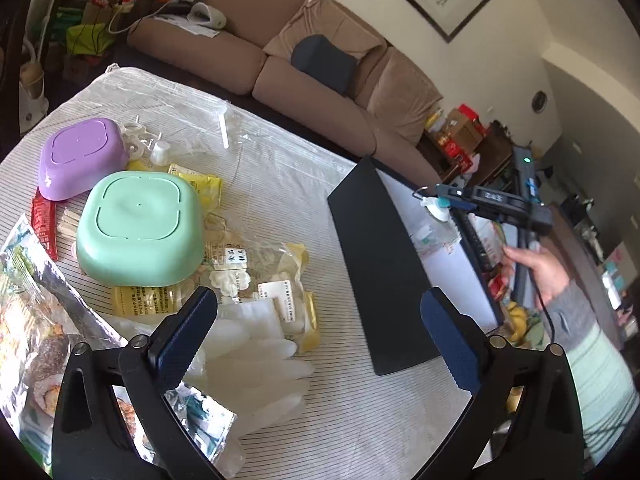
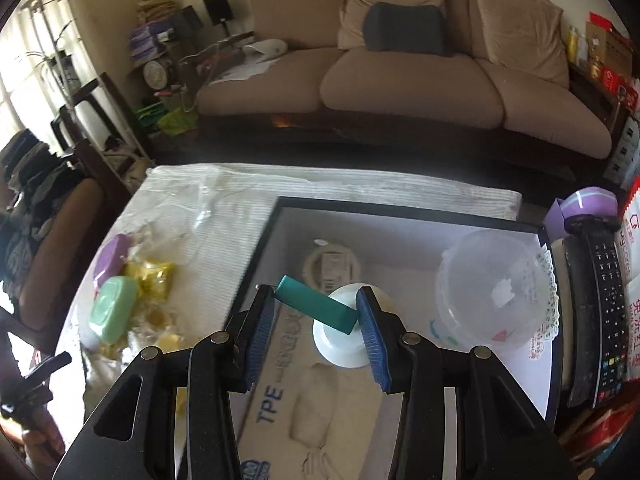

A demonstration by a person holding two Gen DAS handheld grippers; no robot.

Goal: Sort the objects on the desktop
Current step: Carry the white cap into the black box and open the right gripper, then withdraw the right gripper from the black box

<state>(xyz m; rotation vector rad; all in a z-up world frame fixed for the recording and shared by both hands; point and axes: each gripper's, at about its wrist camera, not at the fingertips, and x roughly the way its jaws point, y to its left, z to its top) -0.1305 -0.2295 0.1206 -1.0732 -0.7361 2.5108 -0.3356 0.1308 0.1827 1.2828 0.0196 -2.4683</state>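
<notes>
Ribbed white tablecloth, rounded mint box, black-walled tray

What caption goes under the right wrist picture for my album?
The right gripper carries a teal-and-white suction hook over a black-rimmed box holding a clear plastic bowl.

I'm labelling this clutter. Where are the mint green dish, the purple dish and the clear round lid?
mint green dish [image 1: 138, 226]: left wrist view, centre of its upturned base.
purple dish [image 1: 80, 152]: left wrist view, its upturned base.
clear round lid [image 2: 490, 276]: right wrist view, its dome.
</notes>
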